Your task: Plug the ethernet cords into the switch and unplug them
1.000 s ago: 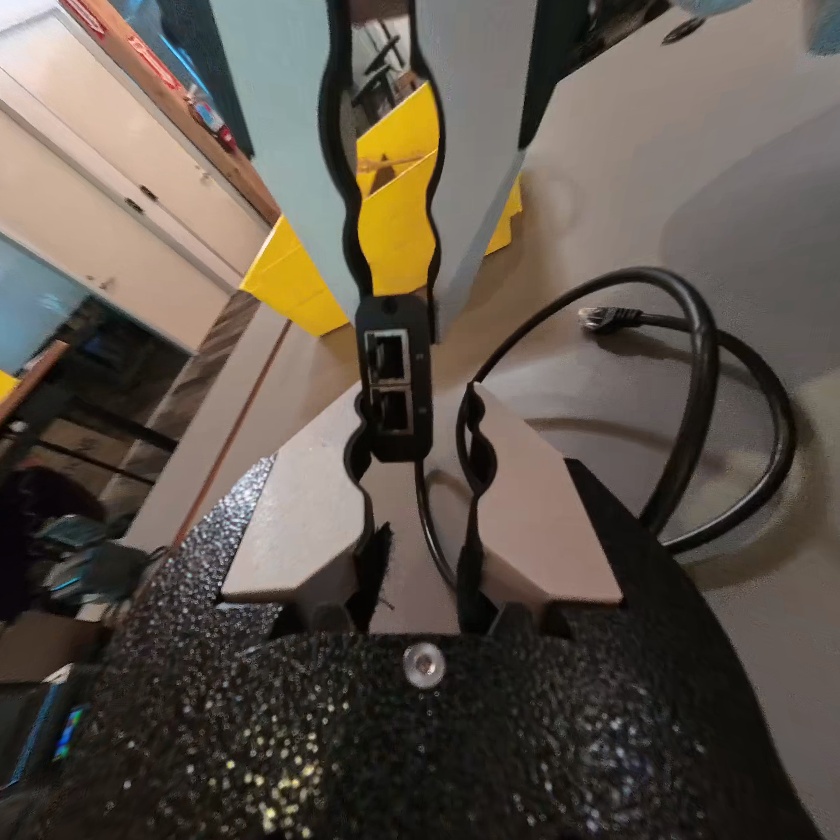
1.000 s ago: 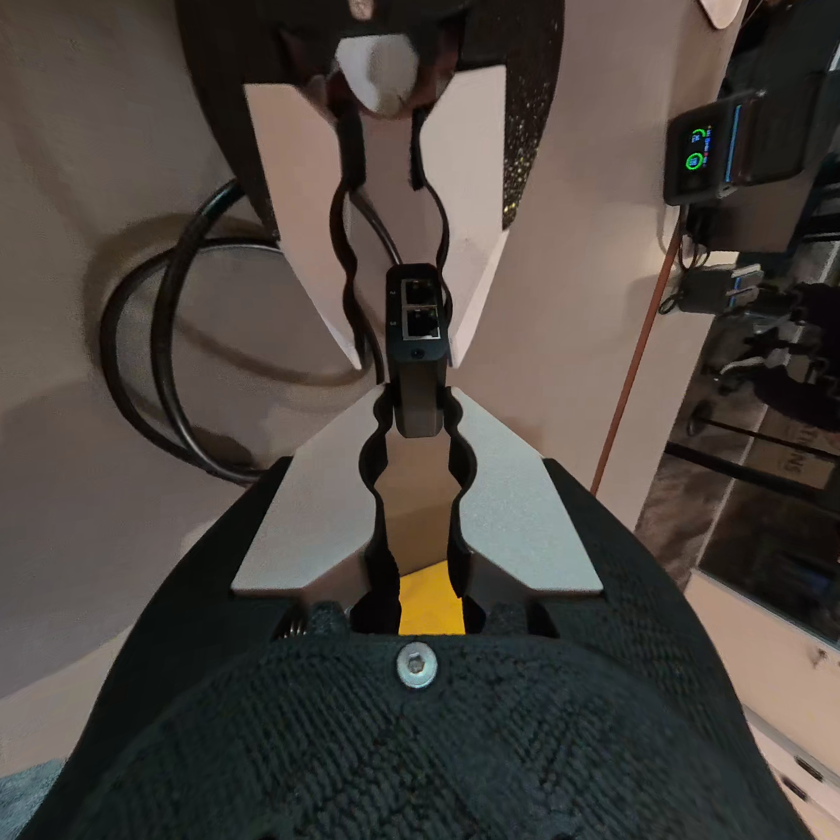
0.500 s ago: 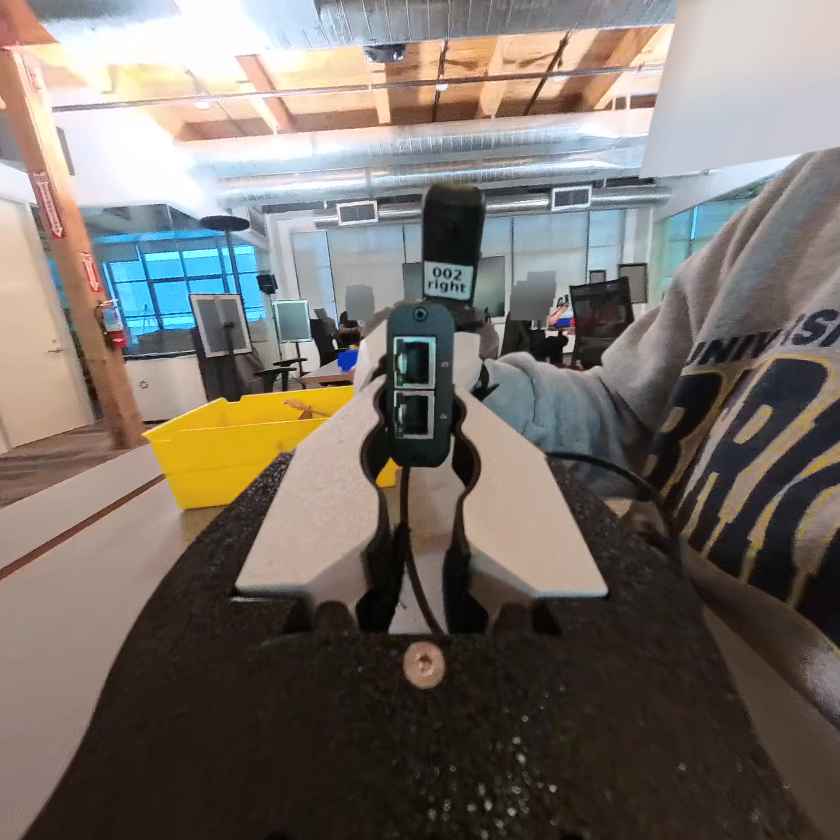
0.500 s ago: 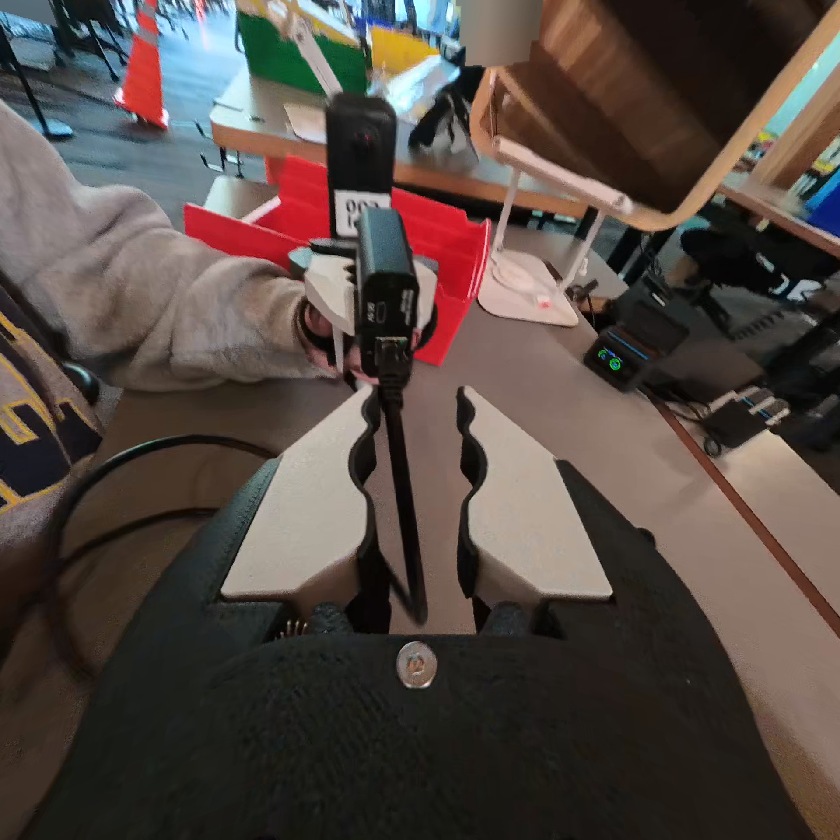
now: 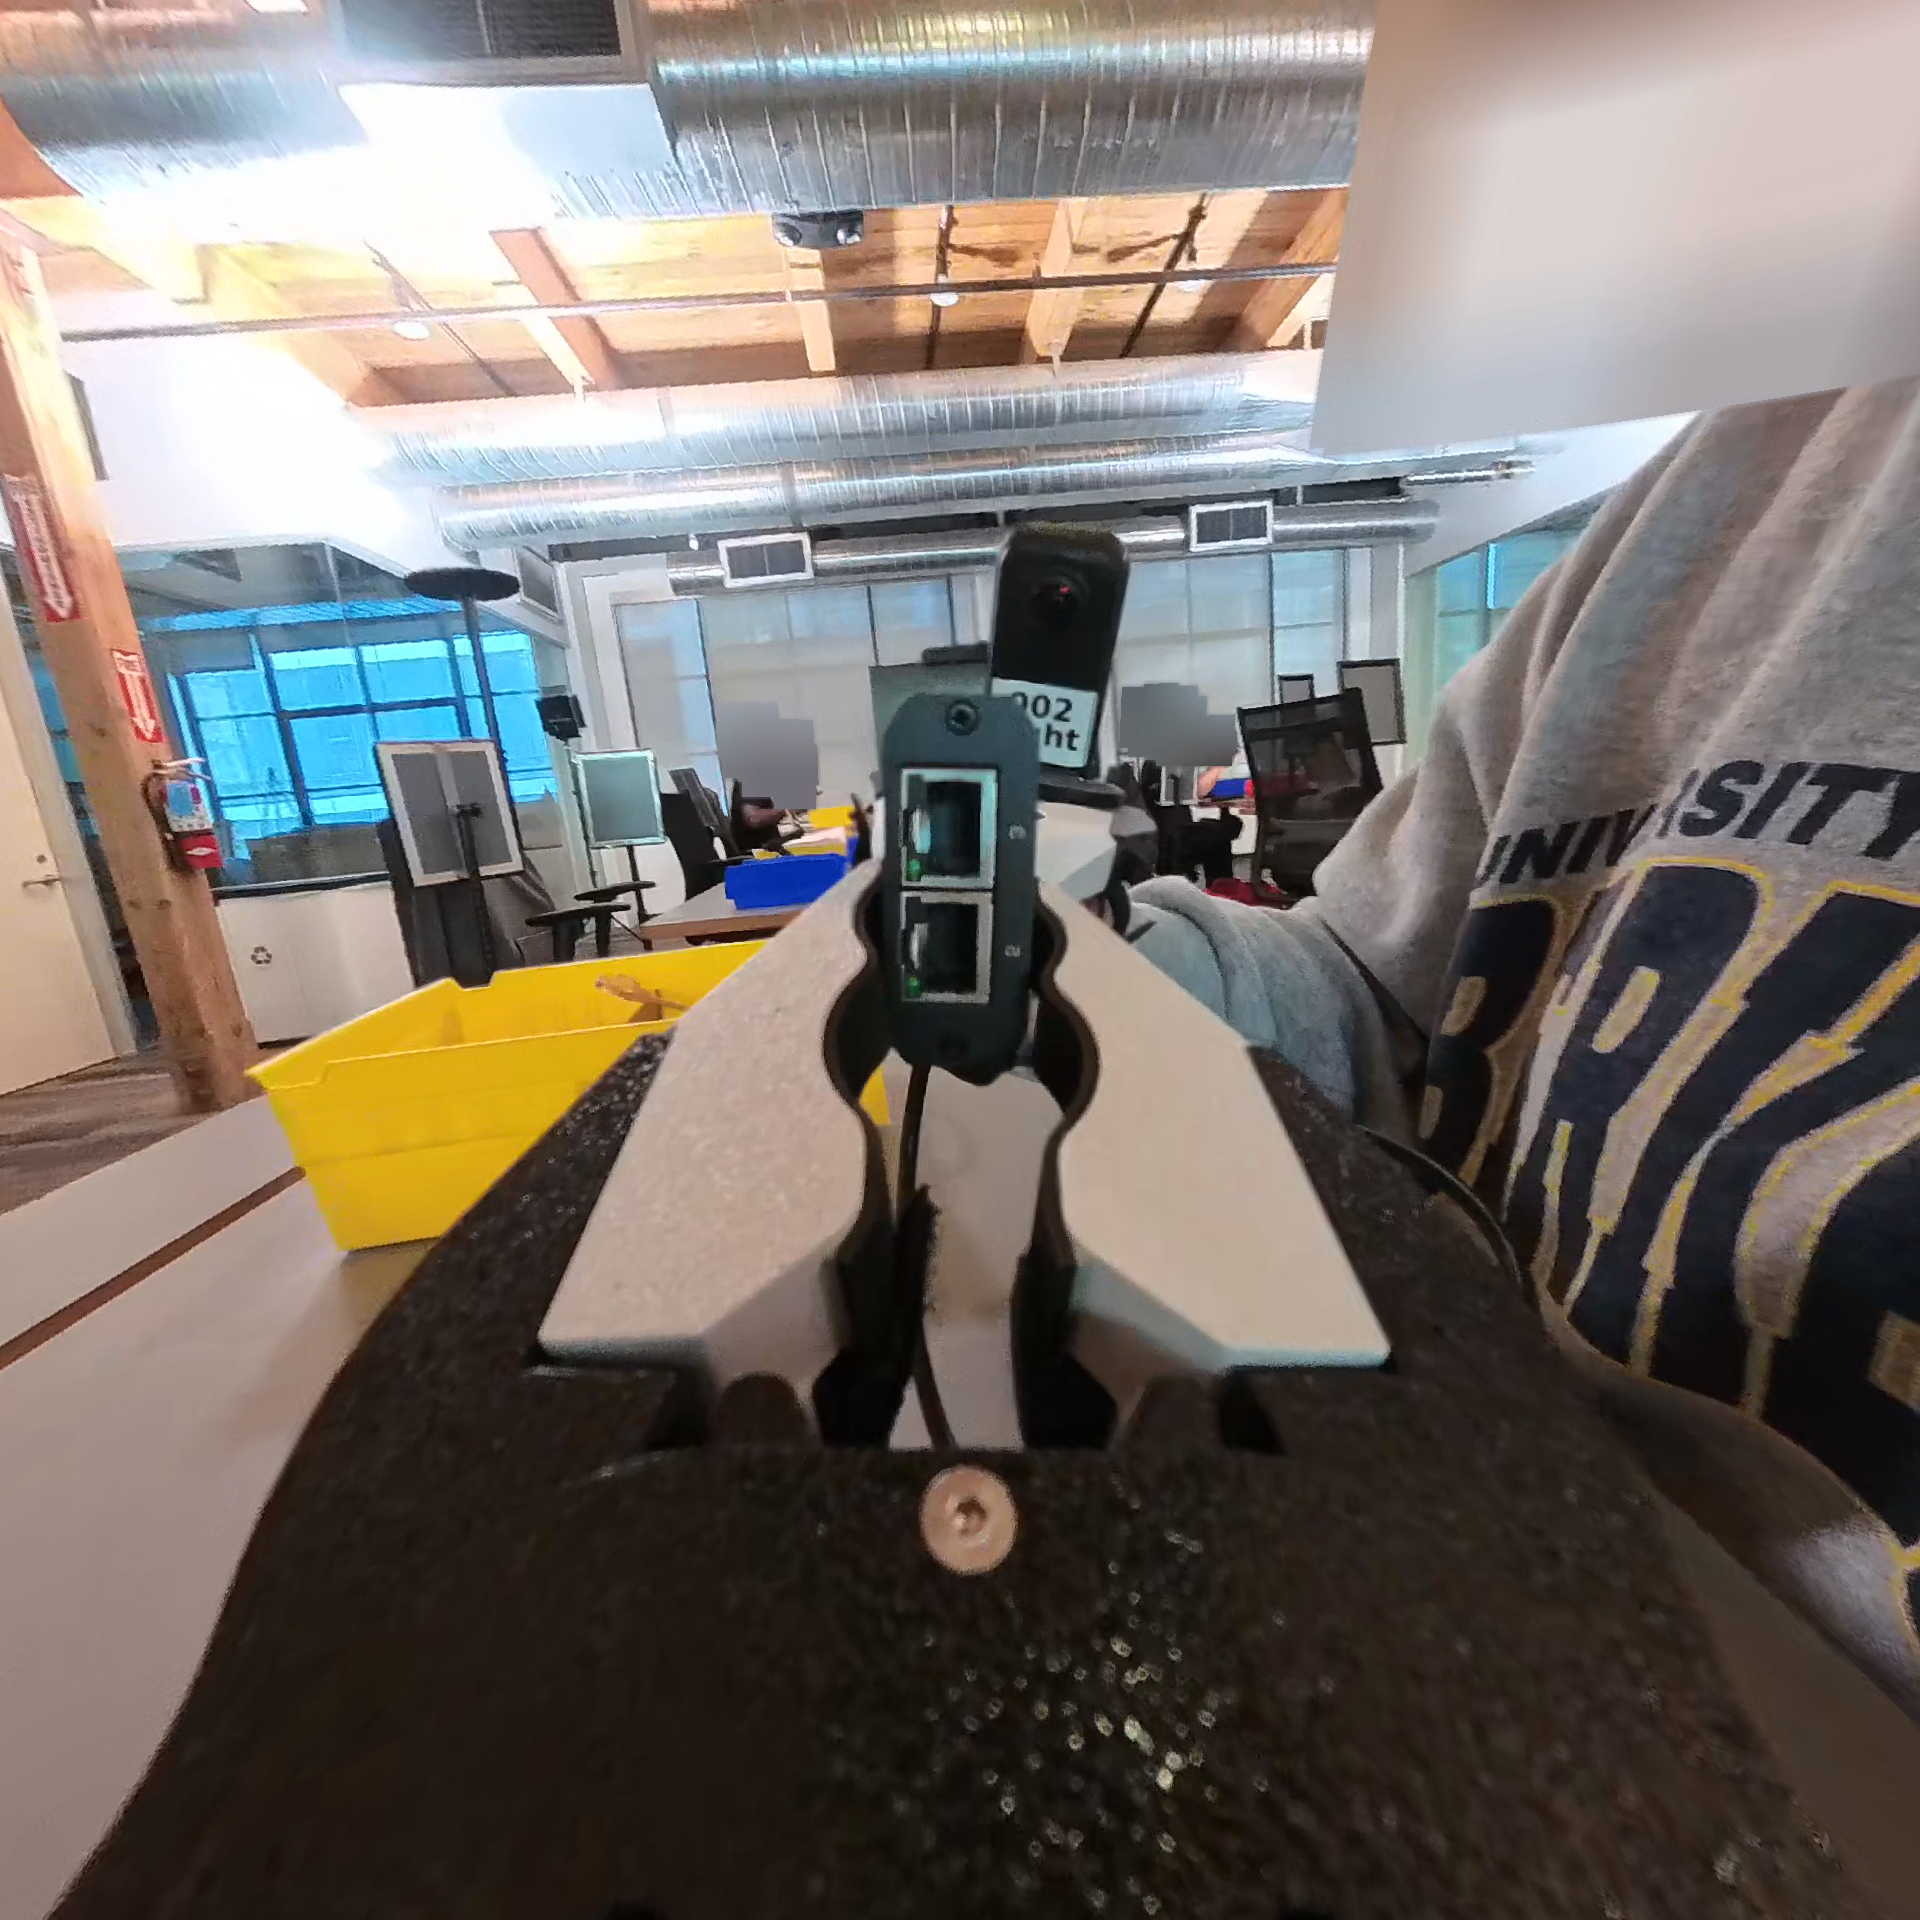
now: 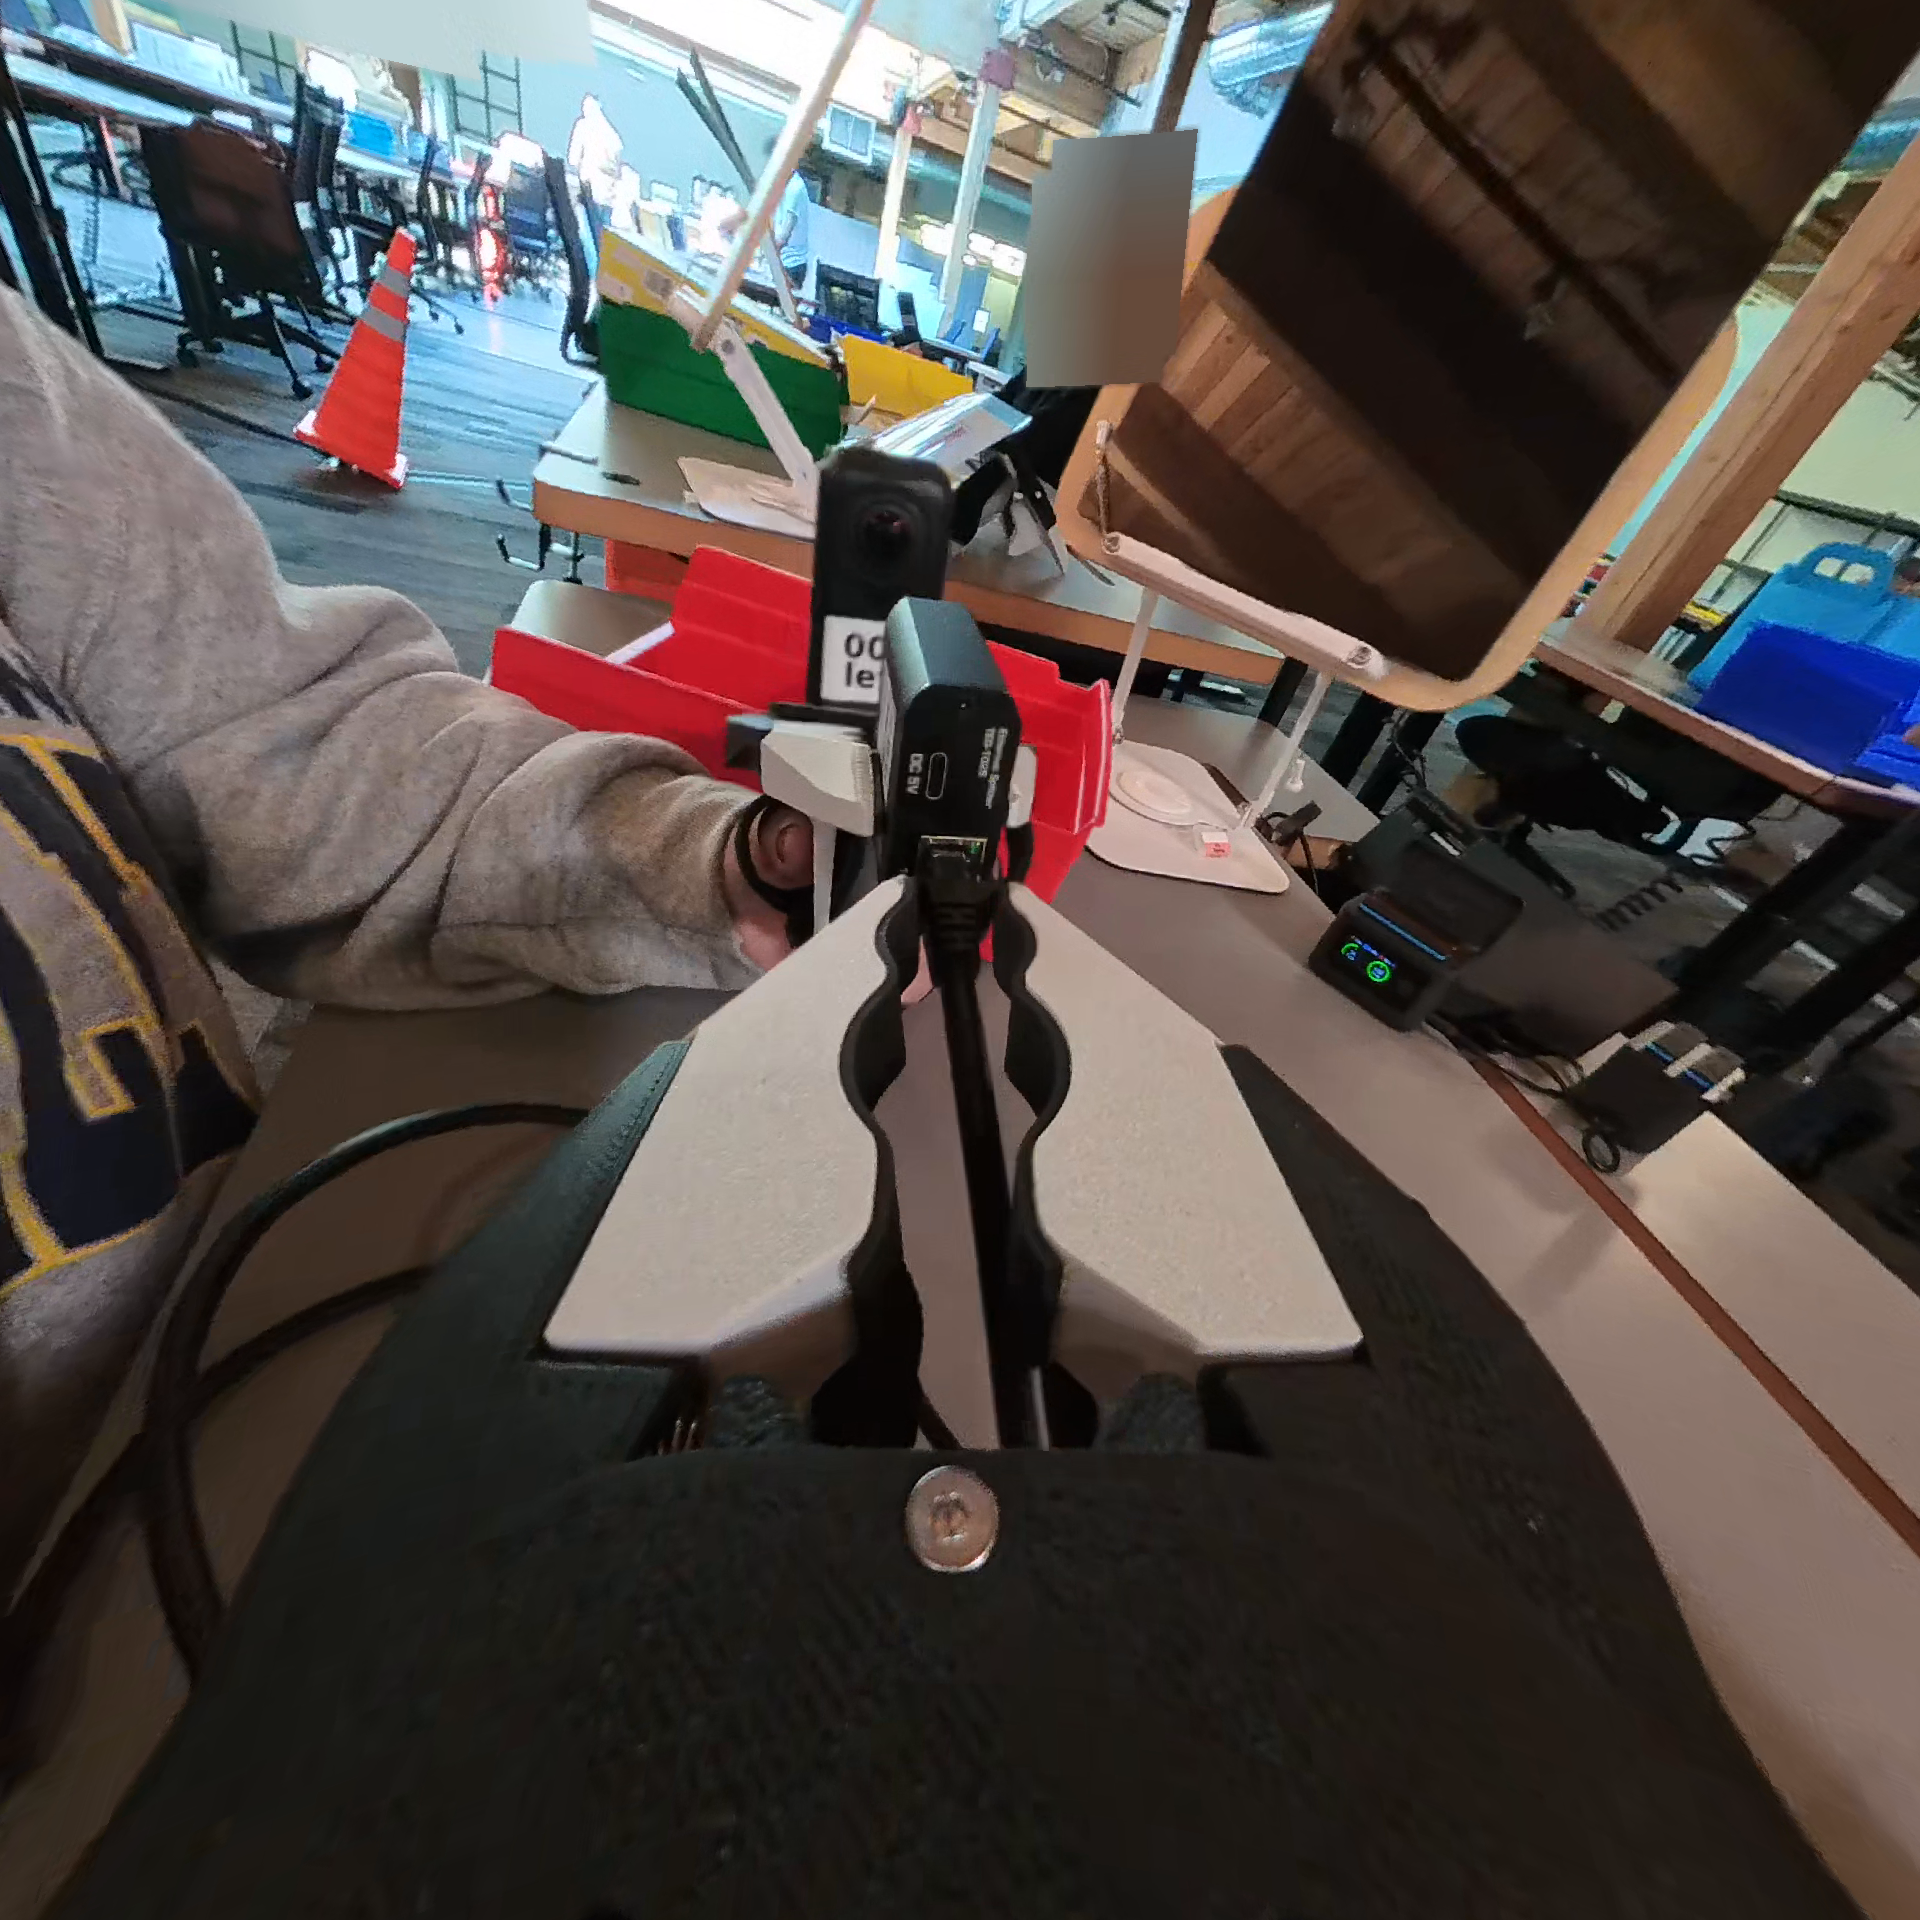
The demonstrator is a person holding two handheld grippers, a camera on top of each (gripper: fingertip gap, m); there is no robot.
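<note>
A small black switch (image 5: 956, 904) is upright between my left gripper's (image 5: 961, 935) grey fingers, which are shut on its lower half. Two empty ports face the left wrist camera. In the right wrist view the switch (image 6: 940, 727) shows from its other side, held by the left gripper (image 6: 914, 774). A black ethernet cord (image 6: 971, 1091) is plugged into its bottom port. My right gripper (image 6: 953, 904) is closed around the cord's plug just below the switch. The cord runs back between the fingers and loops on the table at the left (image 6: 312, 1164).
A yellow bin (image 5: 468, 1091) stands on the grey table (image 5: 156, 1455) behind the left gripper. A red bin (image 6: 727, 644), a white lamp base (image 6: 1174, 821) and a black device with a green display (image 6: 1382, 956) stand beyond the switch. A person's grey sleeve (image 6: 364, 790) fills the left. The grippers are tip to tip, or close to it.
A second ago my right gripper held the switch over the table and my left was open. Now my left holds it upright, and my right has moved in and narrowed onto the cord's plug.
</note>
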